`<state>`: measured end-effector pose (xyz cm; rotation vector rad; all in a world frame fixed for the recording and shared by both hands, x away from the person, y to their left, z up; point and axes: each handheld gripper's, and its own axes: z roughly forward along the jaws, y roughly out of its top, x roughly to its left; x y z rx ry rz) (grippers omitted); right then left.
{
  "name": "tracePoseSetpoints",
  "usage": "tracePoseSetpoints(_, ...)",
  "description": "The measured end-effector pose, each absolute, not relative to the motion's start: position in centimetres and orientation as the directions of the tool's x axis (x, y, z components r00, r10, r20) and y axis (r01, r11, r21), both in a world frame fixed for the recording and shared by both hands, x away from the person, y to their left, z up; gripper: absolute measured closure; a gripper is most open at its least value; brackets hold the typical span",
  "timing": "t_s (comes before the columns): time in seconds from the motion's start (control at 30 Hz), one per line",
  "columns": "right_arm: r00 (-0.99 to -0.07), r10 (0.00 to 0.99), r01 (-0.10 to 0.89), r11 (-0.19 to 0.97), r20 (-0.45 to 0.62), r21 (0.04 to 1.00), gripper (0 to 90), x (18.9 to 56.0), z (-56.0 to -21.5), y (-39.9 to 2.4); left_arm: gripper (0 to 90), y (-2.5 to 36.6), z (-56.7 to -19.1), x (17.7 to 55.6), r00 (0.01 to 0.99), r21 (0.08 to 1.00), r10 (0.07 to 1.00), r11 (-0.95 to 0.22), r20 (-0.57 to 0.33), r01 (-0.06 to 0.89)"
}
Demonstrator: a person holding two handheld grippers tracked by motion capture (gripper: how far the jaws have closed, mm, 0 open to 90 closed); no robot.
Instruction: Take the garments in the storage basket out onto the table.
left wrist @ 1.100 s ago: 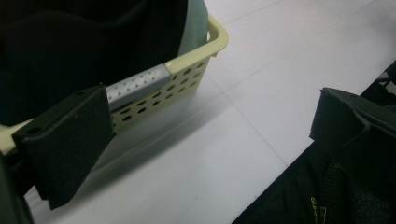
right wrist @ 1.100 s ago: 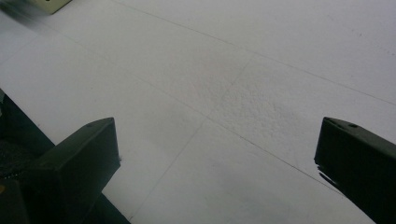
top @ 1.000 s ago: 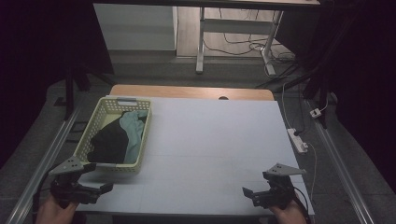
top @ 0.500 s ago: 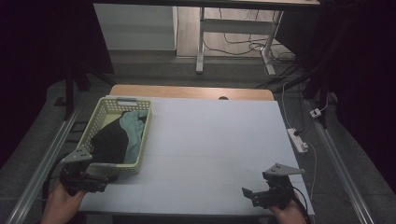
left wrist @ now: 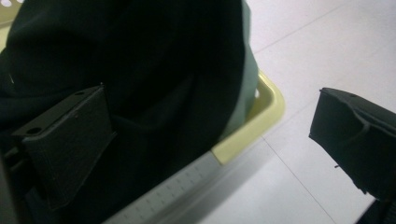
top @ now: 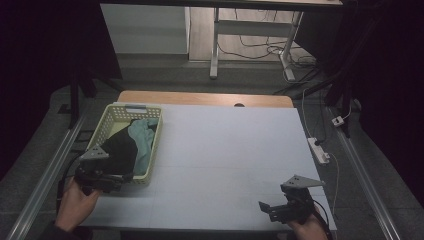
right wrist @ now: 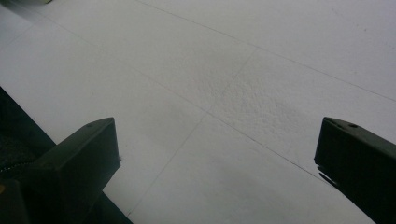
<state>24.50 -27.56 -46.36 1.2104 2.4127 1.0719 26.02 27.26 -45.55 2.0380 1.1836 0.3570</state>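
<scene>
One basket [top: 150,150], pale yellow plastic with perforated walls and a rounded rectangular rim, stands at the left side of the surface [top: 225,155], a flat, white, finely textured sheet crossed by thin seam lines. The basket holds two garments: one black cloth [top: 120,150], soft and crumpled, lying toward the near end, and one teal cloth [top: 144,140], folded loosely beside it toward the far end.

Two grippers are in the person's hands. The left gripper [top: 102,177] hangs at the basket's near end, over the rim; in the left gripper view its two black, flat, blocky jaws stand wide apart and released, one over the black cloth [left wrist: 140,84] and the other over the bare surface [left wrist: 327,56], with the basket's rounded corner [left wrist: 261,116] between them. Whether the left-hand jaw touches the cloth cannot be told.

The right gripper [top: 280,207] is at the near right edge of the surface, well apart from the basket. In the right gripper view its jaws are likewise spread and grasp nothing, with the bare surface [right wrist: 233,93] between them.

One white power strip [top: 319,150] lies on the floor right of the surface.
</scene>
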Motion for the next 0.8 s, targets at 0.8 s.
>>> tracePoseSetpoints(0.8,-0.632,0.768,0.603,0.403,0.105,0.688,0.0,24.6,-46.4,-27.4,0.0,27.0,-46.1,33.9,0.5,0.597,0.864,-0.369,-0.064,0.713)
